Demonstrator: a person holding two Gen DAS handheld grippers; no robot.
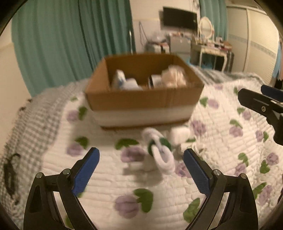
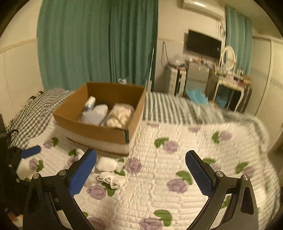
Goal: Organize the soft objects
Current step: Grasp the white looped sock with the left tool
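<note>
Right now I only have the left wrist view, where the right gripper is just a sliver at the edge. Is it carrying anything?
Observer: No. The right gripper has its jaws wide apart with nothing between them, only the floral quilt beyond.
Operator: The cardboard box is blurred here. Is there anything on its side I'm missing?
Observer: The cardboard box has a dark strip of tape running down its near right corner.
Operator: And above the TV, past my frame?
Observer: An air conditioner is mounted high on the wall, above the TV.
</note>
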